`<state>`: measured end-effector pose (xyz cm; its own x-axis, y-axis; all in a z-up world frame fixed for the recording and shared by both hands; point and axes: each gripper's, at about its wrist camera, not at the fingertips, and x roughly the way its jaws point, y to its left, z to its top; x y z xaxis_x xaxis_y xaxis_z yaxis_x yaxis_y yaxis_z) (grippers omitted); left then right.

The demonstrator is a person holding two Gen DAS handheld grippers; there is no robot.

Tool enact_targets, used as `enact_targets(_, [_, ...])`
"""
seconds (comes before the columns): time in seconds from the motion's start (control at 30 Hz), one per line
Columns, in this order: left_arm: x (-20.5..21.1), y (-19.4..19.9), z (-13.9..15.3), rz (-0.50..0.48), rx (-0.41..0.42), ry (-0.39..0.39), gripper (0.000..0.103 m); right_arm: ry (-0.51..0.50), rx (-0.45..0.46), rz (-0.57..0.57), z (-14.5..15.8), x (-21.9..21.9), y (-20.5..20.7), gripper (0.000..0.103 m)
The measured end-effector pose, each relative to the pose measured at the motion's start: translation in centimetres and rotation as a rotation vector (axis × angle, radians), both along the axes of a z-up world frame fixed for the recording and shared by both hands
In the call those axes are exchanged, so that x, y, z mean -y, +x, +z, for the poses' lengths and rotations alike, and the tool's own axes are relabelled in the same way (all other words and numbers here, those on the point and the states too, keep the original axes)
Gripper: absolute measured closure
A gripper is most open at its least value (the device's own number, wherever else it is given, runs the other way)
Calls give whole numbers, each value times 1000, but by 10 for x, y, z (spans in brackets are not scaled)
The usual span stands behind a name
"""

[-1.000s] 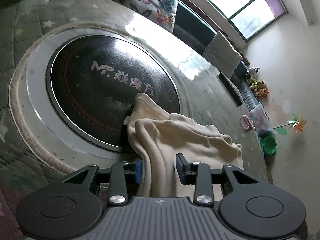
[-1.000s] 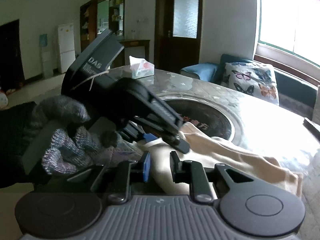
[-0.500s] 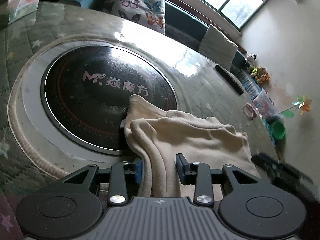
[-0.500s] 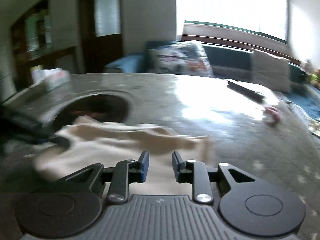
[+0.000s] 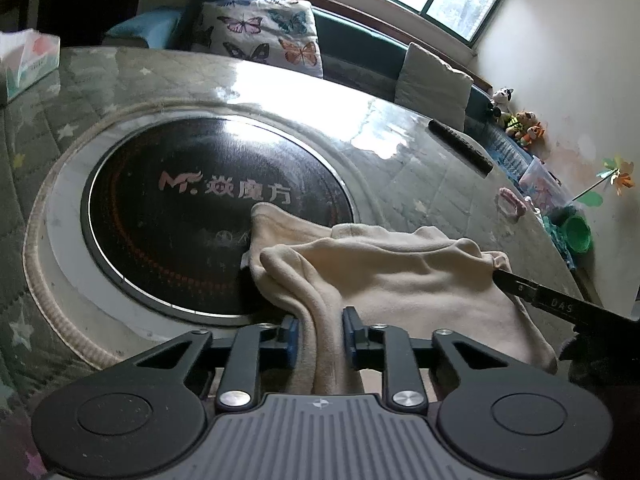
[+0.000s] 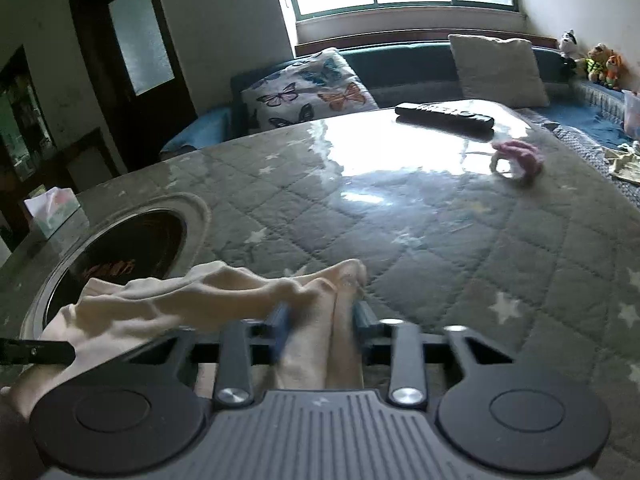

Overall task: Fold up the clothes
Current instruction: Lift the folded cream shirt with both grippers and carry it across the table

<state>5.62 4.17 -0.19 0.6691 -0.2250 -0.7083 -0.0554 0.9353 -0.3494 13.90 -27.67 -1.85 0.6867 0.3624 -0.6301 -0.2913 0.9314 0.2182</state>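
A cream garment (image 5: pixel 400 276) lies bunched on the quilted table (image 5: pixel 420 184), its left end over the black round cooktop (image 5: pixel 192 216). My left gripper (image 5: pixel 319 336) is at the garment's near left edge. Its jaws are closing, and a thick fold of the cloth fills the gap between its blue pads. My right gripper (image 6: pixel 320 320) is at the garment's (image 6: pixel 160 308) right corner. Its jaws are closing too, with the corner bunched between them. In the left wrist view the right gripper's dark finger (image 5: pixel 540 300) reaches that corner from the right.
A tissue box (image 5: pixel 28 60) stands at the table's far left. A black remote (image 6: pixel 444 114) and a small pink item (image 6: pixel 516 158) lie toward the far right. A sofa with a butterfly cushion (image 5: pixel 264 36) runs behind the table. Toys sit on the floor to the right.
My right gripper swung from beside the left gripper to the garment's right corner and narrowed around it. The left gripper rolled slightly and its jaws narrowed on the fold.
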Motion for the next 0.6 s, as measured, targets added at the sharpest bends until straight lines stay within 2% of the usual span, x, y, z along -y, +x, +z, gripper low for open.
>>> enact_targets(0.3, [12,10,21,-33,69,11,88,14,108,-4,39,4,-26,93])
enact_targets(0.6, [65,56,41,-140,128,28,88,-31,197,-104,75,38,-25,93])
